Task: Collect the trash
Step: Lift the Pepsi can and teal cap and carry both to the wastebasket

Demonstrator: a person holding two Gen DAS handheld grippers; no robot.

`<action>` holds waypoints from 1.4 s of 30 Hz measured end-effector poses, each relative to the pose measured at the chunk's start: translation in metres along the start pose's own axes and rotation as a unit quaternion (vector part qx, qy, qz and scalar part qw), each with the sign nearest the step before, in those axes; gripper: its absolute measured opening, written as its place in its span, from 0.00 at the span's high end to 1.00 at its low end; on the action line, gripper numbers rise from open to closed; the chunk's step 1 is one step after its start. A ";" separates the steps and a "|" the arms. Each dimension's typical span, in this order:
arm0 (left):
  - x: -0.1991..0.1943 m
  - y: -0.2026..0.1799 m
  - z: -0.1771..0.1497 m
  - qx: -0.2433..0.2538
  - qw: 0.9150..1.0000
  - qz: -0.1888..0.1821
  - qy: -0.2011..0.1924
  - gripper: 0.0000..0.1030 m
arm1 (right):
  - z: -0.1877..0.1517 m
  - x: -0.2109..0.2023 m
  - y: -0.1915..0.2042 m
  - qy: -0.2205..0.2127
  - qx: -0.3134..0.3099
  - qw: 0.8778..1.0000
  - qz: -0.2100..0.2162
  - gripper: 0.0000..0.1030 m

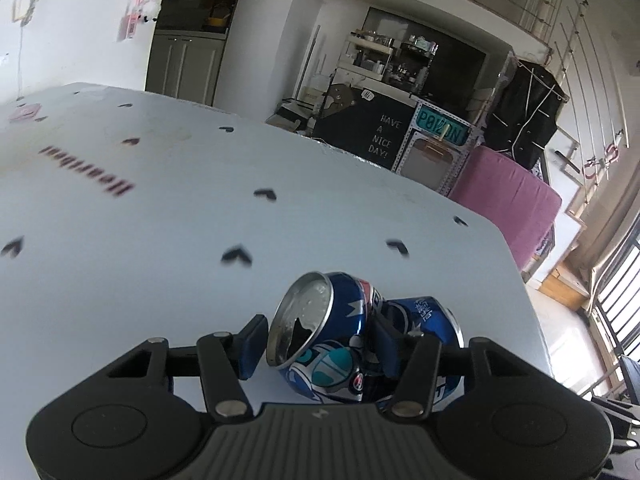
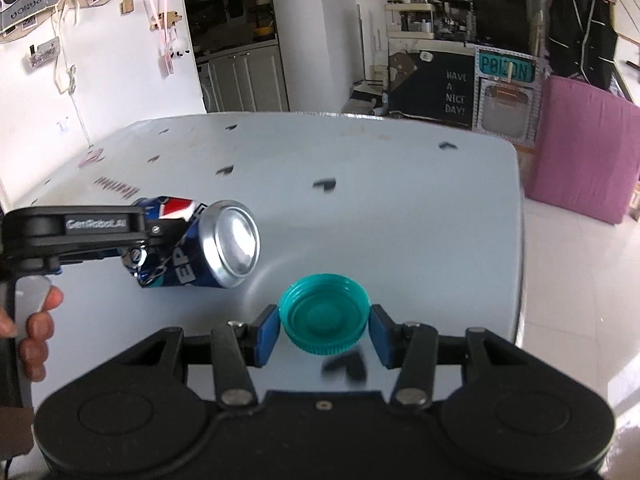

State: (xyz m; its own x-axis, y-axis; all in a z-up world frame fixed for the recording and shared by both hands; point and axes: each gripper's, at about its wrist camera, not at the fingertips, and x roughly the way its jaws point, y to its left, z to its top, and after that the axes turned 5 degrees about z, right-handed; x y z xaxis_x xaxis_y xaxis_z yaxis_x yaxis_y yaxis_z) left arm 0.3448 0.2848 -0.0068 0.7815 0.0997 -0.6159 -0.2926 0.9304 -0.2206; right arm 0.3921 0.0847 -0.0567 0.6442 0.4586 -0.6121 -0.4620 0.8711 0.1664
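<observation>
A crushed blue Pepsi can [image 1: 344, 336] lies on its side between my left gripper's [image 1: 320, 344] blue pads, which press on its dented middle. The same can [image 2: 200, 248] shows in the right wrist view with the left gripper [image 2: 156, 236] clamped on it just above the white table [image 2: 400, 208]. A teal plastic bottle cap [image 2: 324, 316] sits open side up between my right gripper's [image 2: 324, 336] pads. The pads stand at the cap's two sides; small gaps show, so contact is unclear.
The white table [image 1: 160, 216] has small dark heart marks and red lettering. Its right edge drops to a tiled floor. A pink covered block [image 2: 584, 148] and a black sign board [image 2: 440, 92] stand beyond the table.
</observation>
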 end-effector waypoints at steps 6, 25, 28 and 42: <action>-0.052 0.006 -0.039 -0.002 1.000 0.012 -0.012 0.46 | -0.035 -0.045 0.010 -0.006 0.014 1.000 -0.007 0.52; -0.141 -0.020 -0.069 0.055 0.996 0.029 -0.057 0.47 | -0.075 -0.135 0.004 -0.057 0.033 0.998 -0.015 0.52; -0.148 -0.037 -0.074 0.077 0.995 0.022 -0.064 0.47 | -0.081 -0.148 -0.003 -0.067 0.036 0.997 -0.018 0.52; -0.139 -0.137 -0.097 0.135 0.988 -0.057 -0.055 0.47 | -0.106 -0.211 -0.068 -0.095 0.071 0.990 -0.074 0.52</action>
State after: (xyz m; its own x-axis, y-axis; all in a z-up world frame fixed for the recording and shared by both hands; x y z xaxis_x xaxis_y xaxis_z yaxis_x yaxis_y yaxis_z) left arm 0.2227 0.1089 0.0357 0.8603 0.0131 -0.5096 -0.0540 0.9964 -0.0656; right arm 0.2223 -0.0897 -0.0207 0.8077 0.3378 -0.4833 -0.2730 0.9407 0.2014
